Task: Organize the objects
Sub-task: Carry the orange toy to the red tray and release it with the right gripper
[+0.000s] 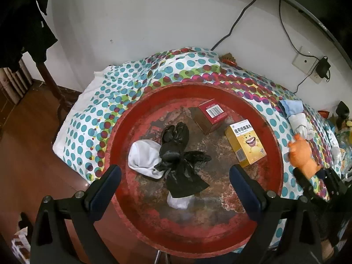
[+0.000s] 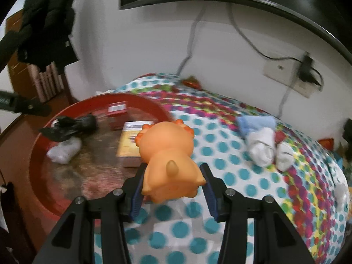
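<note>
A round red tray lies on the dotted bedcover and holds a black plastic bag, a white sock, a red box and a yellow box. My left gripper hangs over the tray's near side, open, with nothing pressed between its pads. My right gripper is shut on an orange rubber toy animal, held just right of the tray. The toy also shows at the right of the left wrist view.
Rolled white socks and a blue cloth lie on the bedcover to the right. Behind is a white wall with cables and a socket. A dark coat hangs at the left above wooden floor.
</note>
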Tool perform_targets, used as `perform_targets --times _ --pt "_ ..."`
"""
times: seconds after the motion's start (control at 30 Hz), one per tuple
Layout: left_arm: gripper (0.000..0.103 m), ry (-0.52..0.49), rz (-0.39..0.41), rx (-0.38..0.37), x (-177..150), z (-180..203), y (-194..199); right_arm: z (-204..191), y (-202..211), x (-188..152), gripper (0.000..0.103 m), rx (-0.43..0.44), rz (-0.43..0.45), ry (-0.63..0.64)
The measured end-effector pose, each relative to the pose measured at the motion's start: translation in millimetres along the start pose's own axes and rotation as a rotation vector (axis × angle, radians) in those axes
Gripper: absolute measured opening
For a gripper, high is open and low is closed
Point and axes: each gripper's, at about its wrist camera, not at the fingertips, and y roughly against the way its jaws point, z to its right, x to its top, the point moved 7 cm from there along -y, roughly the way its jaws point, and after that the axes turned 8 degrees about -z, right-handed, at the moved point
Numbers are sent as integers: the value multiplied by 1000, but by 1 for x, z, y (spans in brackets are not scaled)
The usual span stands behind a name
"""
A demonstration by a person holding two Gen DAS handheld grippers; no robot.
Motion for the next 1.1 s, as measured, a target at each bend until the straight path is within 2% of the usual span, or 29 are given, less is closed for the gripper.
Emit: perform_targets --times 0.17,0.47,1.1 --pt "98 10 -5 -10 0 -3 0 -38 -9 4 48 38 -17 58" --pt "99 16 -23 -23 0 -6 -2 -81 -25 6 48 85 -51 118" --pt "99 67 -22 -8 4 -26 -2 -126 -55 2 48 130 -114 162"
